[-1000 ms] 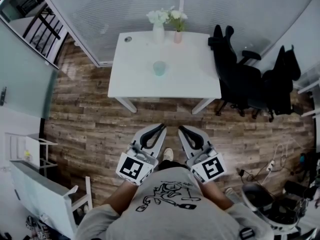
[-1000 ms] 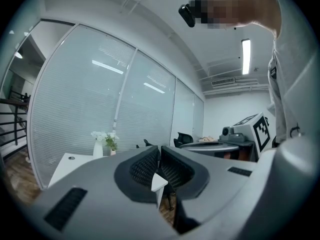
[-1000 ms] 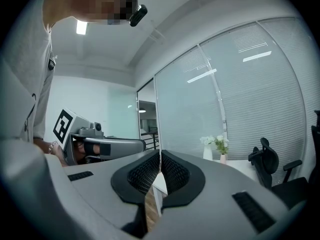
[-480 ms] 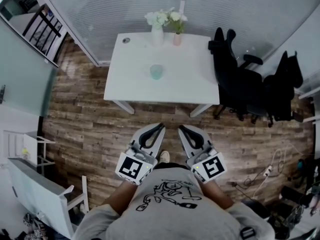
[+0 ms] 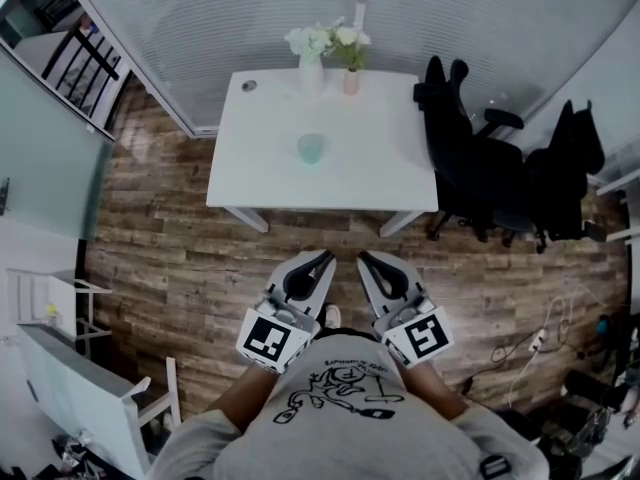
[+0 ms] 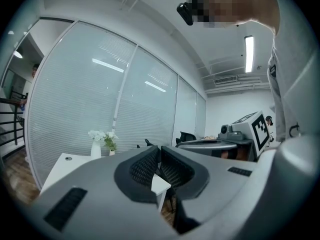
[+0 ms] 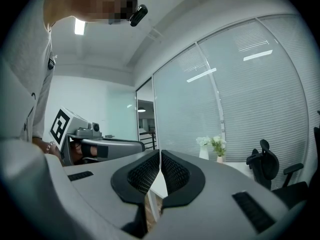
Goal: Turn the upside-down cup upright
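A pale green cup (image 5: 311,149) stands upside down near the middle of the white table (image 5: 270,178), far ahead of me. My left gripper (image 5: 323,260) and right gripper (image 5: 366,260) are held side by side close to my body, over the wooden floor and well short of the table. Both are shut with nothing between the jaws. In the left gripper view the gripper (image 6: 160,154) shows its pads touching; the right gripper view shows the same for that gripper (image 7: 160,160). The cup is hidden in both gripper views.
Two vases of flowers, a white one (image 5: 311,71) and a pink one (image 5: 351,80), stand at the table's far edge. Black office chairs (image 5: 470,158) sit to the table's right. A glass wall runs behind. White furniture (image 5: 70,378) stands at my left; cables (image 5: 520,348) lie at the right.
The table and cup have shifted slightly left and up in the head view as I moved. Both grippers stay shut and keep their place before my body.
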Demonstrator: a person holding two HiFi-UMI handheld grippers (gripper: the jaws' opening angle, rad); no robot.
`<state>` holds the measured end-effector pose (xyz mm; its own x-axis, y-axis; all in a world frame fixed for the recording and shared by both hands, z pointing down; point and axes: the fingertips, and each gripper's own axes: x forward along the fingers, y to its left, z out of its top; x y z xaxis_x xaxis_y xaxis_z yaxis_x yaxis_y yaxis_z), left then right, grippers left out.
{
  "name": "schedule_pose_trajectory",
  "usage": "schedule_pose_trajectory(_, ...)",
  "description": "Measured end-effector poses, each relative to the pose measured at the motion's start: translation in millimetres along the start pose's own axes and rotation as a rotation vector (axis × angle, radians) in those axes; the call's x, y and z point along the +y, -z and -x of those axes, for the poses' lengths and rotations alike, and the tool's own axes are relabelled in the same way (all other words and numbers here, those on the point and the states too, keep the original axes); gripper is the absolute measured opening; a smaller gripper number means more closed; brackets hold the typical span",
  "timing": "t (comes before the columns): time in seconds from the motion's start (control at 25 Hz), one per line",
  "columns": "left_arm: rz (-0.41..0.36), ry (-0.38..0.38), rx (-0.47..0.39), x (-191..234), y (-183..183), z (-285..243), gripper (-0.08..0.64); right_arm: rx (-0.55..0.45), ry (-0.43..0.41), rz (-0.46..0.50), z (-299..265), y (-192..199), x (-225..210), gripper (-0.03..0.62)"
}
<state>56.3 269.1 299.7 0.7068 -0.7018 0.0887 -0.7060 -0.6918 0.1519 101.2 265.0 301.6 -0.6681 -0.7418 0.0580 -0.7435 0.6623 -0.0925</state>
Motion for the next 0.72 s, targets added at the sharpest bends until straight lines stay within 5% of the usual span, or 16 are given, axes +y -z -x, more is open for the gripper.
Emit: schedule_pose_trajectory(0.72,-0.001,0.013,-0.044,73.3,-19.7,-35.9,0.012,-0.004,0.006,0.048,-76.4,-12.5,-27.9,0.037)
